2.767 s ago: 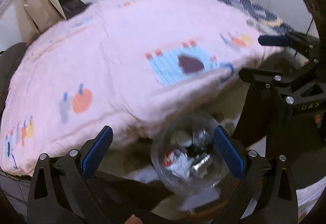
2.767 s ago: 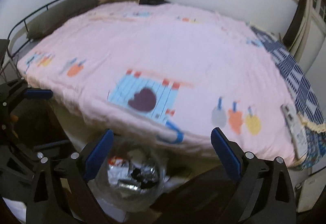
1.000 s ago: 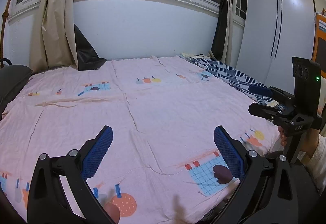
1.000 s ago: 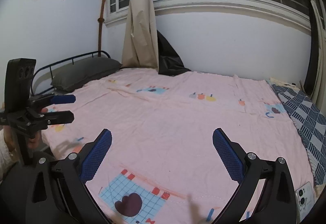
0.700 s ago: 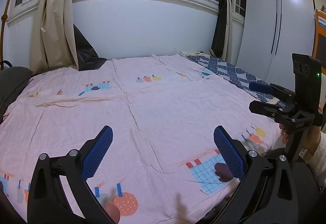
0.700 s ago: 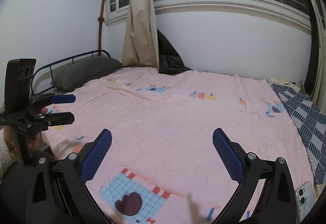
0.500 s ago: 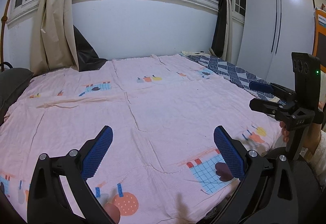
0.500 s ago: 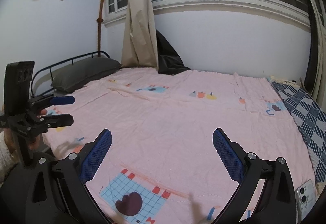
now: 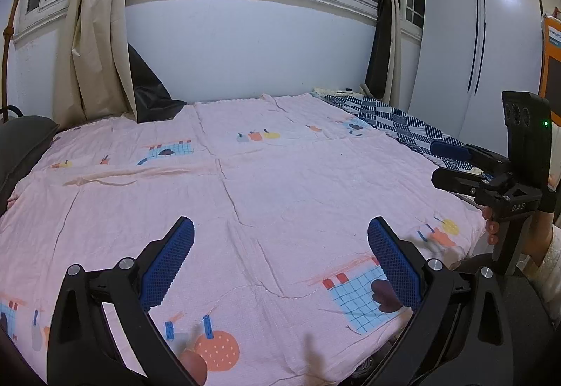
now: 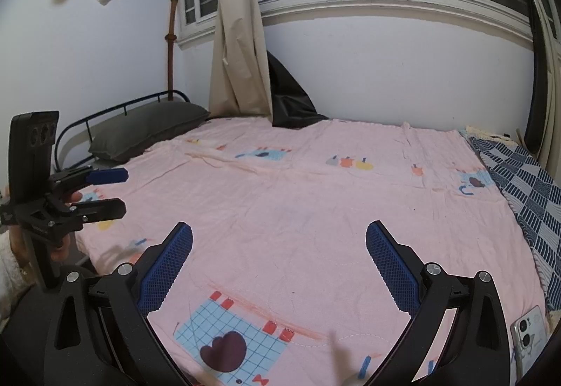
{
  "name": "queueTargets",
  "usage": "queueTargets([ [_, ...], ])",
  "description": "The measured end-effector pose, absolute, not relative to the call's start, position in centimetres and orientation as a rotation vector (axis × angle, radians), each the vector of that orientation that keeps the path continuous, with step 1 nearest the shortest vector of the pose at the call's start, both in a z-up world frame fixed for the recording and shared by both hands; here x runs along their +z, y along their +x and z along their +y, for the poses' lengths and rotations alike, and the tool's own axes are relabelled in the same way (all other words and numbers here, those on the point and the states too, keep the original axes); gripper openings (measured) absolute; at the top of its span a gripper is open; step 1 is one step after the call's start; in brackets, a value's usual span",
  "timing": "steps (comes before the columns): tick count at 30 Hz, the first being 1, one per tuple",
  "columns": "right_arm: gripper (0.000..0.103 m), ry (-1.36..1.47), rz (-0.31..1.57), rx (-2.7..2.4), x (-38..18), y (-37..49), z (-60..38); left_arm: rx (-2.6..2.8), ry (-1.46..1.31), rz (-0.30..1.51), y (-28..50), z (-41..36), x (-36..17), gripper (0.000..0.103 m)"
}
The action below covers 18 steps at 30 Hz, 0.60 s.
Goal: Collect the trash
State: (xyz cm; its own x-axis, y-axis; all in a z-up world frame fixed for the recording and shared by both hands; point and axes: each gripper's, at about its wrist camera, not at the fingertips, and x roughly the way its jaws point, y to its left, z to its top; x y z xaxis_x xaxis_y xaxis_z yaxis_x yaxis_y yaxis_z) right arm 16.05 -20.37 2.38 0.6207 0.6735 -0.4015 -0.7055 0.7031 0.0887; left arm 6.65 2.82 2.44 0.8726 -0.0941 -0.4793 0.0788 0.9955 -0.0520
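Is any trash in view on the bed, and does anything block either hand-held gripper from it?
No trash shows in either view now. The pink bedsheet is bare between both open grippers, left hand-held gripper and right hand-held gripper. Only a phone lies at the bed's right edge, so nothing visible to block.

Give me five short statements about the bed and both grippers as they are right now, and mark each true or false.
1. Both grippers are open and hold nothing. True: left gripper, right gripper.
2. A white smartphone lies on the pink patterned bedsheet. True.
3. The pillow is bright yellow. False: the dark grey pillow sits by the headboard.
4. The beige curtain is tied in a knot. True.
5. Crumpled trash lies mid-bed. False: none is visible there.
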Motion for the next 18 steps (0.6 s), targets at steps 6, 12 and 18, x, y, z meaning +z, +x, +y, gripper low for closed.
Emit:
queueTargets([
  [6,0.095,-0.075,0.428,0.794,2.34,16.09,-20.49,-0.091,-0.02,0.503,6.65,2.68,2.35,0.097],
  [12,0.095,-0.078,0.426,0.794,2.34,16.03,-20.48,-0.092,-0.02,0.504,6.65,2.7,2.32,0.097],
  [18,0.095,-0.077,0.426,0.794,2.32,16.04,-20.49,-0.09,-0.024,0.505,6.68,2.71,2.25,0.097],
])
